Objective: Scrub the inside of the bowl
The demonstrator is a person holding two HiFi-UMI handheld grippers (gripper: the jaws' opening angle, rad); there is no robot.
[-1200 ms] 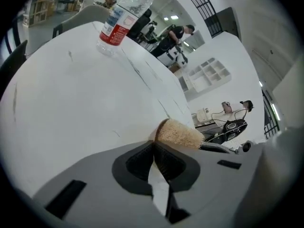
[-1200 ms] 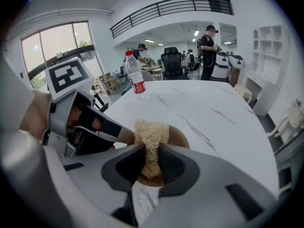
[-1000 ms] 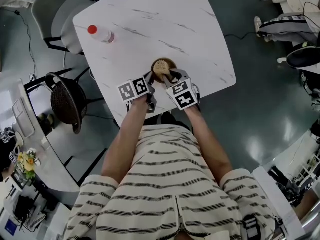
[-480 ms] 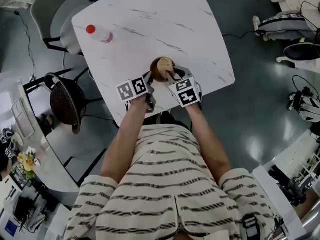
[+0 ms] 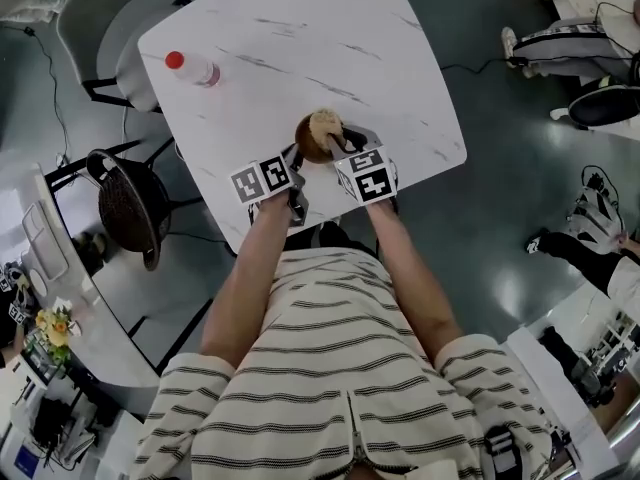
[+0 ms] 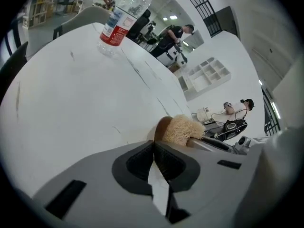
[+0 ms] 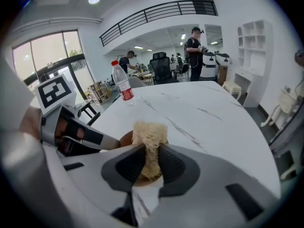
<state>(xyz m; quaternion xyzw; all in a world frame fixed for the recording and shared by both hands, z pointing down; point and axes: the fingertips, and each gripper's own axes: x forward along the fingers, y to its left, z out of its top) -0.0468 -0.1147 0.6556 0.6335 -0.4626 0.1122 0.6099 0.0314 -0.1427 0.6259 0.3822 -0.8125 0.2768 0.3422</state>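
Observation:
A small brown bowl (image 5: 304, 142) stands near the front edge of the white marble table (image 5: 330, 38). A pale fibrous scrubber (image 5: 325, 123) sits in it. My right gripper (image 5: 336, 141) is shut on the scrubber (image 7: 149, 137), which pokes up between the pads over the bowl (image 7: 126, 139). My left gripper (image 5: 297, 157) reaches the bowl's left rim, and its jaws are closed against the rim (image 6: 163, 127). The scrubber (image 6: 183, 129) shows just behind them.
A clear water bottle with a red cap (image 5: 192, 68) lies at the table's far left and stands out in the left gripper view (image 6: 126, 15). A grey chair (image 5: 110, 18) and a dark wicker chair (image 5: 128, 208) flank the table's left side. People stand far back in the room.
The right gripper has nudged the scrubber slightly farther across the bowl. The left gripper stays at the rim.

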